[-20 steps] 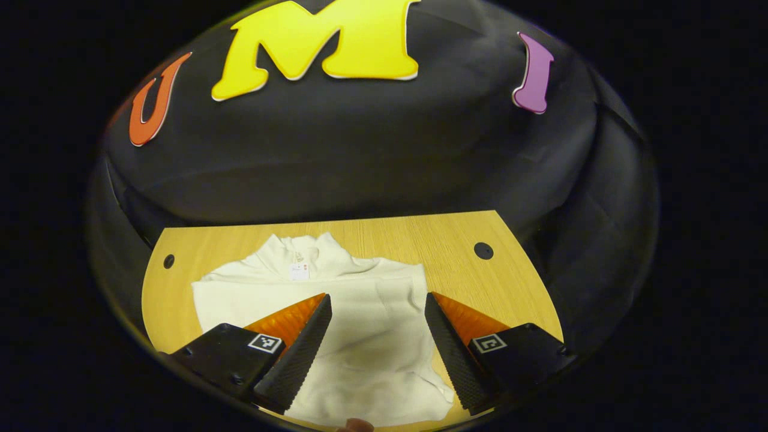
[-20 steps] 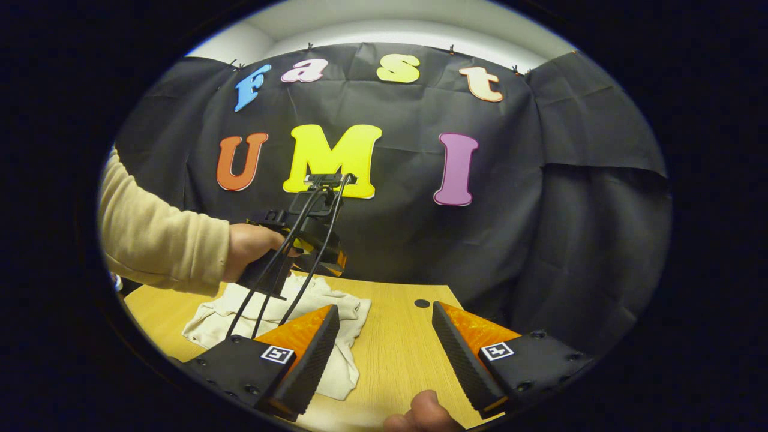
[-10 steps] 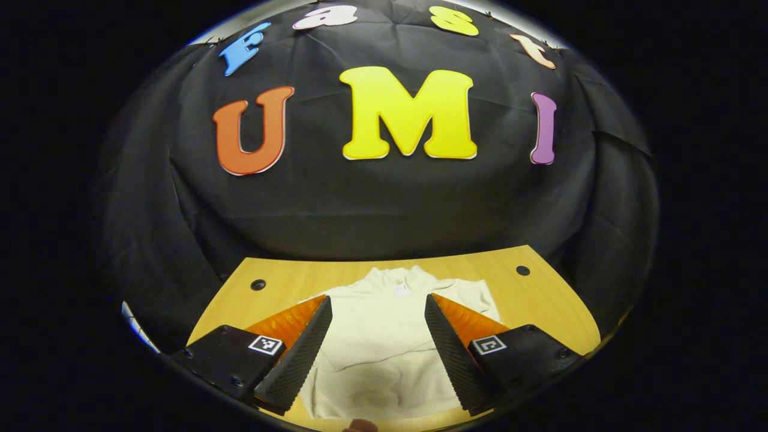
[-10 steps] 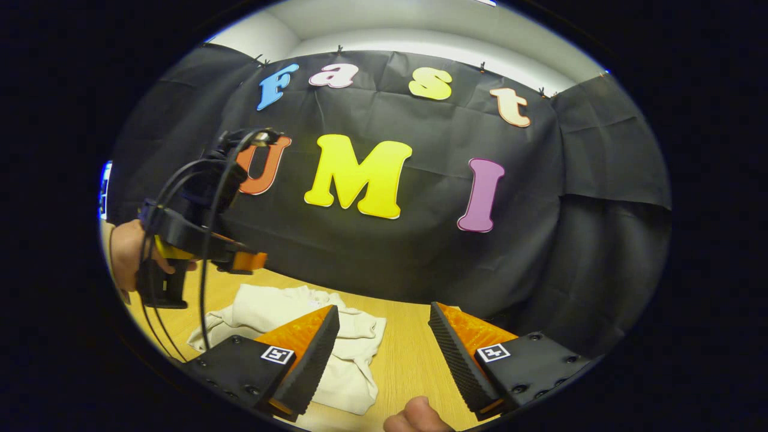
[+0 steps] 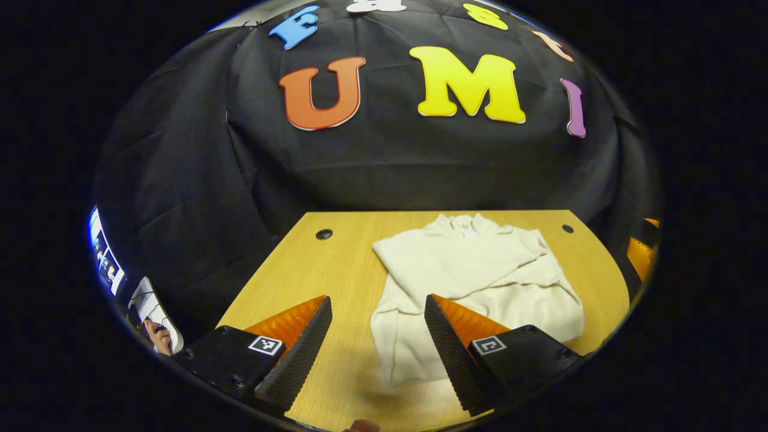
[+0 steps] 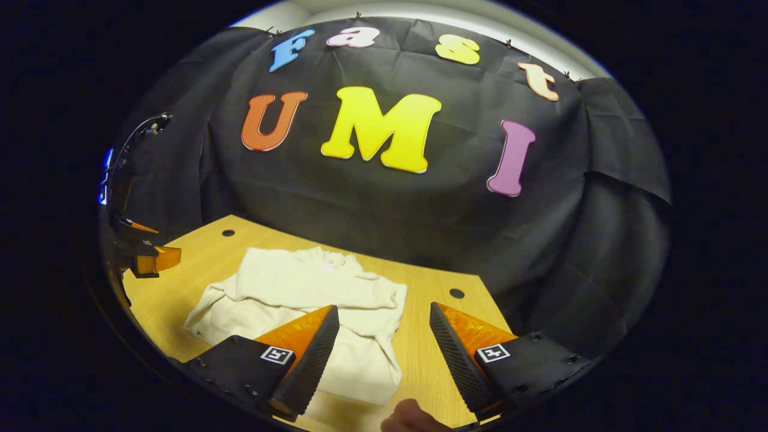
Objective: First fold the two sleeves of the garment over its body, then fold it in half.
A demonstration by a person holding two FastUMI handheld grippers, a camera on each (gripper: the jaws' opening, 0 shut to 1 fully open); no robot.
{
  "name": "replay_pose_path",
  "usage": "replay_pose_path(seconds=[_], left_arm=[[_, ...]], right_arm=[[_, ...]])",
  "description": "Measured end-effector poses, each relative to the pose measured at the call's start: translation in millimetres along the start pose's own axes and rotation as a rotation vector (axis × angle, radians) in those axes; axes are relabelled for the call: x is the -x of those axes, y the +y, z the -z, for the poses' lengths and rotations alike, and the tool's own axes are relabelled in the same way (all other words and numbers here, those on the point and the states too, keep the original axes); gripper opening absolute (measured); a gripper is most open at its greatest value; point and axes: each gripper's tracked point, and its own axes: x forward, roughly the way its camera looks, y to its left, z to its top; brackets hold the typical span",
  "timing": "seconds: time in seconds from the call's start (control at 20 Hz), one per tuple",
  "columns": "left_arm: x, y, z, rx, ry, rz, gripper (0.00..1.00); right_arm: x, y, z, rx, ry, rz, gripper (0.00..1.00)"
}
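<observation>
A cream-white garment (image 5: pixel 474 282) lies folded into a compact bundle on the wooden table (image 5: pixel 312 282), its collar toward the back wall. In the right gripper view the same garment (image 6: pixel 300 300) rests left of centre. My left gripper (image 5: pixel 377 348) hangs open above the table's front, its right finger over the garment's near left corner. My right gripper (image 6: pixel 379 354) is open too, held over the garment's near right edge, nothing between its fingers. The left gripper (image 6: pixel 144 255) also appears at the far left of the right gripper view, raised off the table.
Round cable holes (image 5: pixel 324 233) (image 5: pixel 567 228) mark the table's back corners. The black cloth wall stands right behind the table. A fingertip (image 6: pixel 411 417) of the holding hand pokes in at the bottom edge. A screen (image 5: pixel 105 264) glows at the far left.
The left gripper has swung left and pulled back, so the garment now sits to its right. The right gripper view has tilted down toward the garment. Both stay open.
</observation>
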Motion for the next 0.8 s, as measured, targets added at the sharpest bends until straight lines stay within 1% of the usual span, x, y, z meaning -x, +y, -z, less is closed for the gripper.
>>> replay_pose_path(seconds=[0.1, 0.15, 0.2, 0.35, 0.45, 0.6, 0.7, 0.8], left_arm=[[-8.3, 2.8, 37.1, 0.012, 0.104, 0.0, 0.98], [-14.6, 0.0, 59.6, 0.027, 0.163, 0.006, 0.99], [-16.8, -4.0, 65.4, 0.034, 0.188, 0.014, 0.98], [-26.2, -17.5, 95.3, 0.027, 0.289, 0.043, 0.98], [-28.6, -23.3, 113.7, 0.033, 0.372, 0.056, 0.99], [-27.6, -34.8, 143.7, 0.067, 0.541, 0.063, 0.99], [-31.3, -34.8, 156.7, 0.057, 0.626, 0.065, 0.99], [-34.7, -34.7, 163.0, 0.044, 0.691, 0.061, 0.99]], right_arm=[[-8.6, 8.9, 26.3, 0.011, 0.075, -0.015, 0.94], [-17.8, 13.4, 57.6, 0.027, 0.16, -0.028, 0.94], [-22.6, 14.7, 73.3, 0.018, 0.211, -0.032, 0.95], [-26.1, 13.1, 128.2, -0.028, 0.412, -0.024, 0.94], [-33.6, 13.7, 151.5, -0.054, 0.508, -0.033, 0.94], [-42.0, 5.1, 189.5, -0.097, 0.659, 0.006, 0.95], [-44.1, 0.9, 209.1, -0.112, 0.756, 0.016, 0.94], [-45.9, 1.6, 221.4, -0.142, 0.821, 0.009, 0.95]])
